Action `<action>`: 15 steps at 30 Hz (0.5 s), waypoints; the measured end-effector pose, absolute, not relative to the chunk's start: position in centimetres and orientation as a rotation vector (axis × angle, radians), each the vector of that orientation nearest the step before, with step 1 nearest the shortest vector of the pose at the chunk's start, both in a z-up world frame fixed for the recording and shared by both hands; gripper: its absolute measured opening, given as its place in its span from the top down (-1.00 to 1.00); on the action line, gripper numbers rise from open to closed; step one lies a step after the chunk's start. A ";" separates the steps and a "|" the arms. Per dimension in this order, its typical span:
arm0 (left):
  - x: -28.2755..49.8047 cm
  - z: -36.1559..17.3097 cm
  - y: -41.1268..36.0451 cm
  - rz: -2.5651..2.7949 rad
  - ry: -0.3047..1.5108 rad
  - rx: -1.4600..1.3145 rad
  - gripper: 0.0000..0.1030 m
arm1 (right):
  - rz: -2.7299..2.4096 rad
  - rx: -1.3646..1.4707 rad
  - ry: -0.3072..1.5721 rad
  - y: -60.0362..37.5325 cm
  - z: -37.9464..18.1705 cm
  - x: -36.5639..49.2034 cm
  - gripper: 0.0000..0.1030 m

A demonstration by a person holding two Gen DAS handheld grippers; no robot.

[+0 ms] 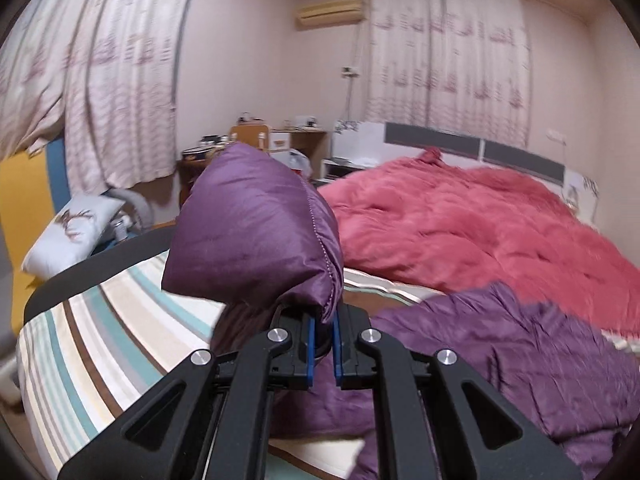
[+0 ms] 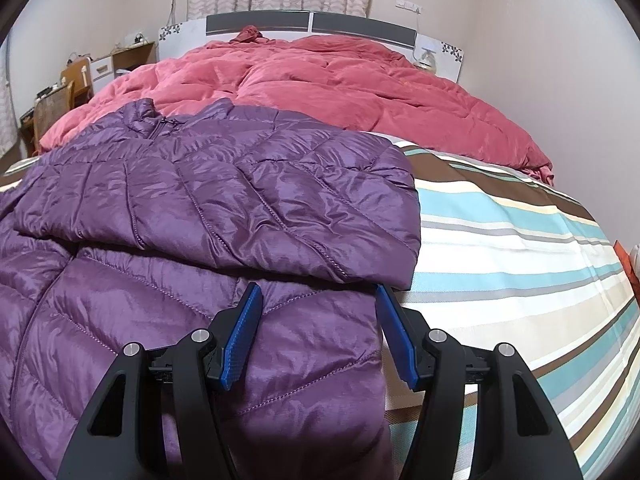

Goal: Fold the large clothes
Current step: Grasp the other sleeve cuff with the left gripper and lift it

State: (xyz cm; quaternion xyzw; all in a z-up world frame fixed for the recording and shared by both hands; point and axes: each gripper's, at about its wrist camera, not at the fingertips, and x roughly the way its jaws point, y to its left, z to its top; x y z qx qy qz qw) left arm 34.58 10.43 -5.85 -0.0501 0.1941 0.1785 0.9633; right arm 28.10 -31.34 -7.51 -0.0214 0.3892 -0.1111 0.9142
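A purple quilted puffer jacket (image 2: 192, 216) lies on the striped bed sheet (image 2: 520, 240), its right sleeve folded across the body. My left gripper (image 1: 325, 320) is shut on a part of the jacket (image 1: 256, 232) and holds it raised above the bed; the rest of the jacket (image 1: 520, 360) lies to the right. My right gripper (image 2: 320, 300) is open and empty, its blue pads (image 2: 242, 336) just above the jacket's lower right edge.
A pink duvet (image 2: 340, 80) covers the far half of the bed up to the headboard (image 2: 280, 22). A white cushion (image 1: 72, 236) and a yellow-blue panel sit left of the bed. A cluttered desk and chair (image 1: 256, 140) stand by the curtains.
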 end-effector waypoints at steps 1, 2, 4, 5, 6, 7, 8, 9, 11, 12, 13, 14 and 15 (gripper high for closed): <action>34.7 -5.9 9.4 0.341 0.404 -0.085 0.89 | -0.234 -0.045 0.802 -31.3 -7.5 28.1 -0.14; 34.8 -5.9 8.7 0.328 0.410 -0.071 0.89 | -0.240 -0.048 0.803 -31.3 -7.6 28.1 -0.14; 34.5 -5.8 6.8 0.286 0.413 -0.040 0.89 | -0.244 -0.055 0.804 -31.2 -7.6 28.2 -0.14; 34.3 -5.8 5.7 0.264 0.415 -0.029 0.89 | -0.246 -0.058 0.804 -31.1 -7.6 28.2 -0.14; 34.2 -5.8 4.9 0.245 0.417 -0.016 0.89 | -0.247 -0.058 0.804 -31.1 -7.6 28.2 -0.14; 34.0 -5.7 3.9 0.226 0.417 0.000 0.89 | -0.247 -0.059 0.805 -31.1 -7.6 28.2 -0.14; 33.9 -5.9 3.0 0.211 0.420 0.012 0.89 | -0.248 -0.059 0.806 -31.1 -7.6 28.2 -0.14; 33.9 -5.9 2.0 0.191 0.427 0.028 0.89 | -0.248 -0.058 0.807 -31.0 -7.7 28.3 -0.14; 33.6 -5.9 0.4 0.164 0.429 0.051 0.89 | -0.254 -0.060 0.808 -31.0 -7.7 28.3 -0.14; 33.5 -5.9 -0.5 0.145 0.432 0.059 0.89 | -0.255 -0.063 0.810 -31.0 -7.7 28.3 -0.14; 33.5 -6.0 -1.0 0.135 0.435 0.064 0.89 | -0.259 -0.067 0.811 -30.9 -7.7 28.4 -0.14; 33.3 -6.0 -1.7 0.120 0.438 0.071 0.89 | -0.260 -0.070 0.811 -30.8 -7.7 28.4 -0.14; 33.2 -6.0 -2.4 0.103 0.442 0.077 0.89 | -0.260 -0.072 0.811 -30.8 -7.7 28.4 -0.14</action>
